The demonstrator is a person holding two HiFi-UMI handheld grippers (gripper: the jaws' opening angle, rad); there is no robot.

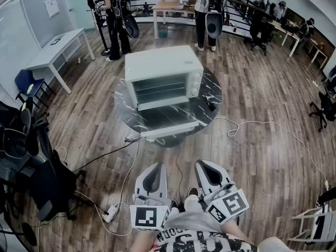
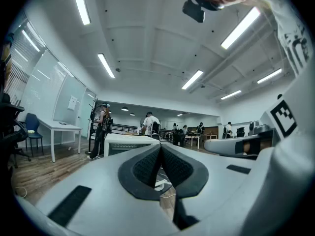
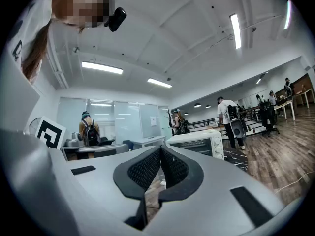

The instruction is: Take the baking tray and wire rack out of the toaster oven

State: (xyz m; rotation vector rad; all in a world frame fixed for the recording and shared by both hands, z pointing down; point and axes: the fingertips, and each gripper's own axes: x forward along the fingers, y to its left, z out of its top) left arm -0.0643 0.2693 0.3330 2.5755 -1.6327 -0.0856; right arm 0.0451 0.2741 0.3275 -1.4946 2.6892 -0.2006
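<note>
The white toaster oven (image 1: 163,72) stands on a round dark marble table (image 1: 207,106) ahead of me, its front facing me. Horizontal wire rack bars (image 1: 160,90) show in its front opening; I cannot make out a baking tray, or tell whether the door is open. My left gripper (image 1: 156,168) and right gripper (image 1: 202,165) hang side by side close to my body, well short of the table, both shut and empty. The oven appears far off past the left gripper (image 2: 161,146) as a pale box (image 2: 129,144), and past the right gripper (image 3: 160,148) at the right (image 3: 197,142).
A long white object (image 1: 170,130) lies at the table's front edge. Cables (image 1: 247,124) and a power strip (image 1: 110,212) trail over the wooden floor. Dark chairs (image 1: 31,156) crowd the left. Two people (image 1: 118,17) stand behind the table, near desks (image 1: 58,49).
</note>
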